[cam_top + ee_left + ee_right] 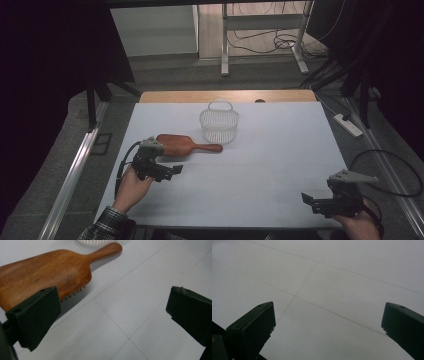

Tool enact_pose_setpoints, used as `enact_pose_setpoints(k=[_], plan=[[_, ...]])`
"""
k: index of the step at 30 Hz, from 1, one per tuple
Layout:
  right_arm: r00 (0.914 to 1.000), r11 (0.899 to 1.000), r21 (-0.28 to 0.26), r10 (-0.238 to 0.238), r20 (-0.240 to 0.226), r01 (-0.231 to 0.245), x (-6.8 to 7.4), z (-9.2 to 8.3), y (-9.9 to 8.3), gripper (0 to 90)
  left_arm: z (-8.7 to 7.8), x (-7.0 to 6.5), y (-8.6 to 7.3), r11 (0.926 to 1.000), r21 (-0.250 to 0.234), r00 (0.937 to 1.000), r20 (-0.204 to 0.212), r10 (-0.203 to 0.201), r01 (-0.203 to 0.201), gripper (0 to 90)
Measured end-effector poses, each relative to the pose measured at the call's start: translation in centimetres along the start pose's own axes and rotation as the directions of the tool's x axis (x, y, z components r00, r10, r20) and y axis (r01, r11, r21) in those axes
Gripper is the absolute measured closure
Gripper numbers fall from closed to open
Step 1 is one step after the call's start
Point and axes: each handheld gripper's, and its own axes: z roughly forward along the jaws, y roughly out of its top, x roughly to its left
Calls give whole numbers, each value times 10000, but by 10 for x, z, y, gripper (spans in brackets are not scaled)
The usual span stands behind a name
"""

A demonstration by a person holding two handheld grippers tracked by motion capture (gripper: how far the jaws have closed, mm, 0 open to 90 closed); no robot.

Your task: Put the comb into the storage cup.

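Near the tabletop's left edge, the left tool [172, 171] gapes empty beside the hairbrush [176, 144]; closing off-centre could skid it into the basket [219, 126]. The right tool [308, 199] waits open, empty.

Around the wooden hairbrush [182, 145], bare table [260, 185] lies open in front and to its right. Behind its handle tip, the white basket [219, 125] blocks passage, just beside it.

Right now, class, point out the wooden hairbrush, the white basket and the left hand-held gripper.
wooden hairbrush [176, 144], high view, middle of its back.
white basket [219, 129], high view, front wall.
left hand-held gripper [112, 315], left gripper view, midway between its fingertips.
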Motion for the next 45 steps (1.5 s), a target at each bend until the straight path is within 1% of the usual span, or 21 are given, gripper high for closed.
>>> enact_pose_setpoints(k=[10,19,26,29,31,33,37,42,45], plan=[[10000,10000,42,-5,-20,5,0,0,0,0,7,4,10,9999,-30,9999,-11,-138,138,0],[10000,10000,86,-26,-15,26,0,1,0,0,14,9,22,9999,123,9999,-94,-65,66,0],[10000,9999,98,-32,-21,32,0,1,0,0,23,11,31,9994,339,9999,-84,-71,73,0],[10000,9999,116,-35,-33,35,0,1,0,0,27,13,36,9992,366,9999,17,-161,161,0],[10000,9999,124,-45,-35,45,0,1,0,0,29,15,39,9990,433,9999,44,-118,116,0],[10000,9999,134,-46,-35,47,0,1,0,0,32,16,42,9987,504,10000,-23,-94,95,0],[10000,9999,144,-53,-39,54,0,1,0,0,37,19,47,9984,544,9999,14,-158,157,0],[10000,9998,173,-49,-47,50,0,2,0,0,43,23,52,9976,684,9999,17,-109,107,0],[10000,9998,181,-45,-50,46,0,2,0,0,44,25,54,9977,672,9999,22,-125,123,0]])
